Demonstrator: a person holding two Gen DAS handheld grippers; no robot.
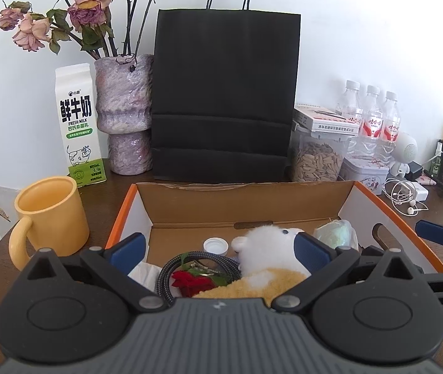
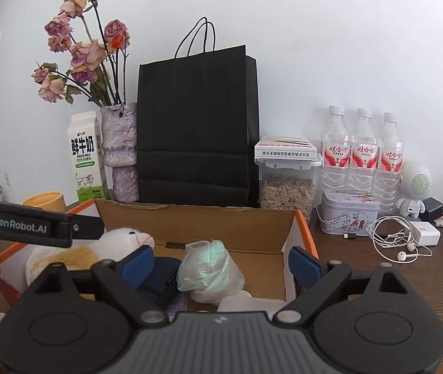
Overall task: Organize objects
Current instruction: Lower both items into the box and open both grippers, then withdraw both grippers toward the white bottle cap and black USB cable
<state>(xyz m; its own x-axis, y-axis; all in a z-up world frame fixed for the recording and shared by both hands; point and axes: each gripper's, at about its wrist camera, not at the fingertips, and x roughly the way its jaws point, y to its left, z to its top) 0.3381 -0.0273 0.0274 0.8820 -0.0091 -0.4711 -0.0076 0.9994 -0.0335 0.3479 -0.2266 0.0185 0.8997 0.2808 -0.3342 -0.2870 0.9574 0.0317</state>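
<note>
Now, taking the open cardboard box (image 1: 243,199) on the brown surface (image 2: 377,283) as the landmark:
Left gripper (image 1: 220,251): at the box's near edge, jaws spread wide and pinching nothing.
Plush toy (image 1: 268,258): white and tan, lying inside the box between the spread left jaws, its head close to the blue pad on the right-hand side; I cannot tell whether that pad touches it.
Red rose (image 1: 192,282): inside the box, near side, just beside the plush toy, within a coil of braided cable (image 1: 167,269).
Bottle cap (image 1: 216,245): white, on the box floor beyond the rose.
Right gripper (image 2: 221,263): at the box's near edge on the orange-rimmed side, jaws spread and holding nothing.
Plastic bag bundle (image 2: 210,268): pale green and white, in the box, in line with the gap of the right jaws but beyond the pads, apart from them.
Yellow mug (image 1: 51,218): outside the box, to its left.
Black paper bag (image 1: 224,93): upright behind the box against the wall.
Milk carton (image 1: 79,124): behind the box, left of the bag.
Earphones (image 2: 399,243): outside the box, to its right.
</note>
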